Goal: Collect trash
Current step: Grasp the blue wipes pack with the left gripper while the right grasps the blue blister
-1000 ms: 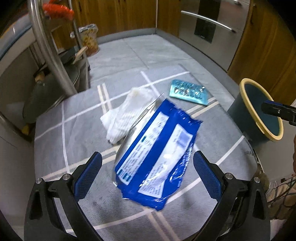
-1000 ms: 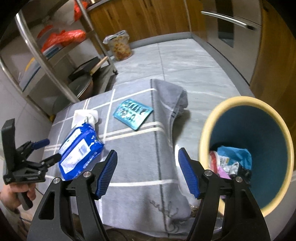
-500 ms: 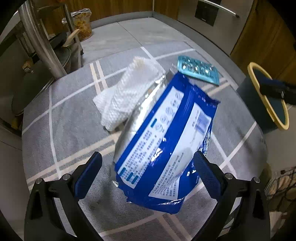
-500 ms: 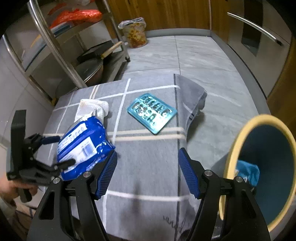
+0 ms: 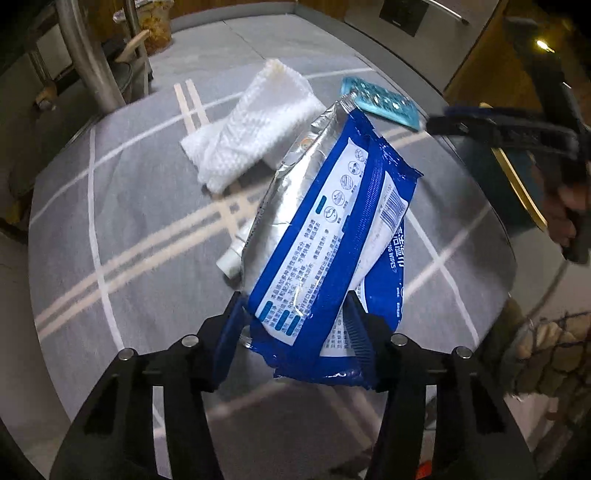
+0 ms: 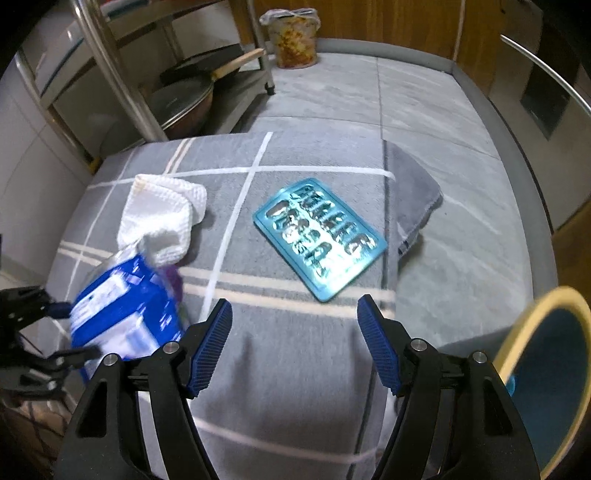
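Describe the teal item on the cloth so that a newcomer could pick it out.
On the grey checked cloth, look ahead of the open right gripper. The blister pack lies flat there, alone: teal and shiny with rows of bubbles, unlike the soft white towel further left.

Grey cloth with white grid lines [image 6: 295,369] covers tabletop. Beyond it: steel rack [image 6: 110,70] holding dark lidded pan [image 6: 181,103]; wooden cabinets [image 6: 369,22] behind.

Bare grey cloth lies between the right claw [image 6: 294,343] and the blister pack [image 6: 319,237], an open path. Left of that stand the white towel [image 6: 162,218] and the lifted wipes pack [image 6: 122,306]; the bin [image 6: 546,369] flanks the surface's [image 6: 295,398] right edge.
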Action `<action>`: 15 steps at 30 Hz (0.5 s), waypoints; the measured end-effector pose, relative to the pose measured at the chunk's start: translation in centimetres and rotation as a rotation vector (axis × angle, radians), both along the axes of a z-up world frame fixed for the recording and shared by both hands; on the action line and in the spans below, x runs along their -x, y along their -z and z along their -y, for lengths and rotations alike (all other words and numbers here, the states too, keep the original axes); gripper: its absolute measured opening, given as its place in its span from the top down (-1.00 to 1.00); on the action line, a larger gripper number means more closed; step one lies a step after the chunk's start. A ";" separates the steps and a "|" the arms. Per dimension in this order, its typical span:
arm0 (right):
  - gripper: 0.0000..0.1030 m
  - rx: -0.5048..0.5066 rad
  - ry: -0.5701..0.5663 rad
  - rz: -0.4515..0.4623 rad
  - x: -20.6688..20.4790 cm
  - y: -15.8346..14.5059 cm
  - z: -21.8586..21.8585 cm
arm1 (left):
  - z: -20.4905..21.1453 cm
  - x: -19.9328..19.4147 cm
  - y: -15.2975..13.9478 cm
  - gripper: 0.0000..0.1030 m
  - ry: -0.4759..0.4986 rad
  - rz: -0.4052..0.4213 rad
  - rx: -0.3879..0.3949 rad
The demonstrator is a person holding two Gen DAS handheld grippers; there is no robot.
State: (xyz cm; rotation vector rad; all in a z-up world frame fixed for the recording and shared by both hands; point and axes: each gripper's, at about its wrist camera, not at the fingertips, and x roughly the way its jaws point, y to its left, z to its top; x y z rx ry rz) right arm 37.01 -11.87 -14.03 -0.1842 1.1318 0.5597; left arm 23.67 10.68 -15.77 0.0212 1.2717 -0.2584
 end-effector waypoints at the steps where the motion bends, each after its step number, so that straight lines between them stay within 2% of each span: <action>1: -0.42 0.015 -0.013 0.008 -0.4 0.2 -0.3 | -0.1 0.3 0.0 -0.04 0.007 -0.009 0.002; 5: -0.44 0.070 -0.054 0.041 -1.8 0.9 -1.8 | -0.4 2.2 0.0 -0.06 0.039 -0.044 -0.016; 8: -0.45 0.093 -0.077 0.050 -2.8 1.5 -2.6 | -1.0 2.9 -0.2 -0.14 0.046 -0.050 -0.021; 12: -0.45 0.137 -0.118 0.073 -3.9 2.1 -3.6 | -0.6 3.4 -1.0 -0.56 0.069 -0.009 -0.040; 15: -0.45 0.158 -0.136 0.080 -4.9 2.5 -4.1 | -0.2 3.0 -1.5 -0.60 0.080 0.014 -0.047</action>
